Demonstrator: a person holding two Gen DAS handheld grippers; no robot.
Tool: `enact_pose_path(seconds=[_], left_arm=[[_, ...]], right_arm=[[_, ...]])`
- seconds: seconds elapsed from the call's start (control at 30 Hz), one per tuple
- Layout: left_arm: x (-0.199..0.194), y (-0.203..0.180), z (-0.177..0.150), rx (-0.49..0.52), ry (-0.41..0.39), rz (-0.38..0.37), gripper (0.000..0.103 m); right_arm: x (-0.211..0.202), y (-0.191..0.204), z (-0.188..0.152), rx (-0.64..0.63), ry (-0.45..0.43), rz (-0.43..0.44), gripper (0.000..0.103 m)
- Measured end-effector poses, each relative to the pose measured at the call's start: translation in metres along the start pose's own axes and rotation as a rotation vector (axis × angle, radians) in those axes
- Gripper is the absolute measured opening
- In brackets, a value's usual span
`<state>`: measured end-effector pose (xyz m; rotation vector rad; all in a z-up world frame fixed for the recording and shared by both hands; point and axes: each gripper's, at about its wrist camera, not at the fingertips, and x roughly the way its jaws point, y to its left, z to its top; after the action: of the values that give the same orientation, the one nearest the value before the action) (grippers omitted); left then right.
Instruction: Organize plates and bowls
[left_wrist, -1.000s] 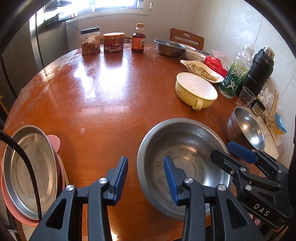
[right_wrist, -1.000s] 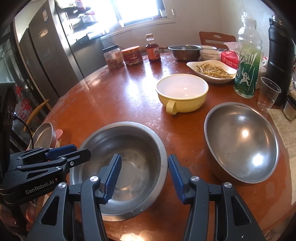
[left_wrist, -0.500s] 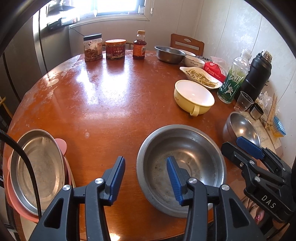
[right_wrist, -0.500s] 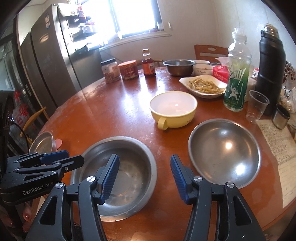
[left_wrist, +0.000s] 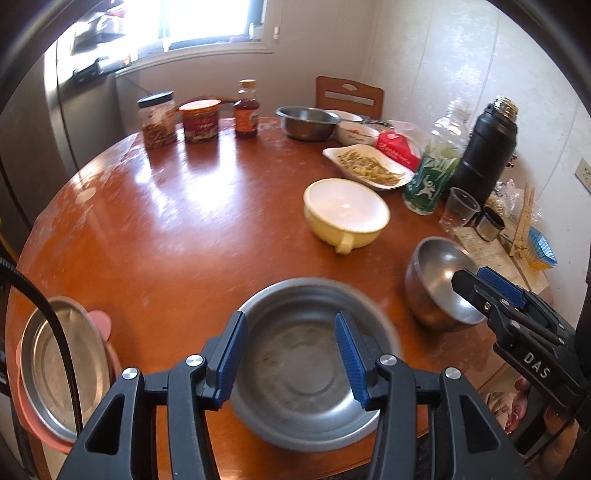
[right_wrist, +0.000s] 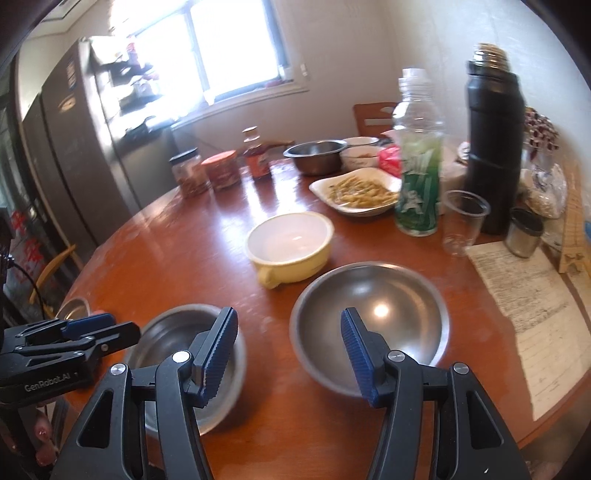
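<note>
A wide, shallow steel bowl (left_wrist: 306, 373) sits near the front edge of the round wooden table (left_wrist: 192, 236). My left gripper (left_wrist: 291, 350) hovers above it, open, with nothing between its pads. A deeper round steel bowl (right_wrist: 369, 317) stands to its right, and my right gripper (right_wrist: 288, 354) hangs open over the gap between the two bowls, touching neither. Behind them is a yellow bowl (right_wrist: 290, 240) with a handle. At the far left a steel plate (left_wrist: 55, 369) rests on a pink plate (left_wrist: 99, 321). The wide bowl (right_wrist: 173, 332) shows partly behind my right gripper's left finger.
Along the back stand two jars (left_wrist: 157, 123), a sauce bottle (left_wrist: 246, 110), a small steel bowl (left_wrist: 306, 122) and a white dish of food (left_wrist: 369, 166). At the right are a green bottle (right_wrist: 417, 184), a black flask (right_wrist: 495, 147), a plastic cup (right_wrist: 463, 221) and papers (right_wrist: 524, 302).
Both grippers have drawn back from the table and risen, so the bowls look smaller. Both pairs of jaws stand a little wider. The wide bowl now lies centred under my left gripper.
</note>
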<state>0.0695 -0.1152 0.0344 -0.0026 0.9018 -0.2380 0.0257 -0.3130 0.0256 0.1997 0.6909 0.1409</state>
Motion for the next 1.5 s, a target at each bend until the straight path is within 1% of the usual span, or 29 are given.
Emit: enact_pose_path(seconds=[0.23,0.4,0.63,0.83,0.9,1.07,1.13,1.3,1.37,1.43,1.5], left_arm=[[0.011,-0.038,0.02,0.049,0.005,-0.044,0.05],[0.026,-0.06,0.028,0.066,0.032,-0.069,0.05],[0.053,-0.089,0.035,0.088,0.091,-0.111,0.05],[0.075,-0.103,0.039,0.109,0.142,-0.128,0.05],[0.08,-0.106,0.04,0.113,0.149,-0.121,0.05],[0.096,-0.11,0.039,0.113,0.189,-0.128,0.05],[0.099,-0.111,0.039,0.115,0.192,-0.129,0.05],[0.107,-0.113,0.039,0.104,0.205,-0.159,0.05],[0.109,-0.115,0.039,0.108,0.21,-0.159,0.049],[0.11,-0.117,0.039,0.113,0.214,-0.166,0.046],[0.112,-0.118,0.038,0.111,0.227,-0.173,0.038]], right_arm=[[-0.005,-0.043,0.004,0.072,-0.014,-0.066,0.06],[-0.002,-0.067,0.002,0.103,0.008,-0.096,0.06],[0.012,-0.089,-0.002,0.126,0.071,-0.083,0.06],[0.024,-0.097,-0.004,0.127,0.108,-0.067,0.06],[0.027,-0.097,-0.005,0.127,0.115,-0.061,0.059],[0.036,-0.1,-0.007,0.133,0.133,-0.046,0.046],[0.038,-0.1,-0.007,0.128,0.134,-0.042,0.041],[0.041,-0.103,-0.006,0.124,0.128,-0.038,0.032],[0.042,-0.103,-0.006,0.124,0.13,-0.036,0.03],[0.042,-0.104,-0.006,0.126,0.131,-0.028,0.028],[0.043,-0.103,-0.006,0.122,0.13,-0.029,0.027]])
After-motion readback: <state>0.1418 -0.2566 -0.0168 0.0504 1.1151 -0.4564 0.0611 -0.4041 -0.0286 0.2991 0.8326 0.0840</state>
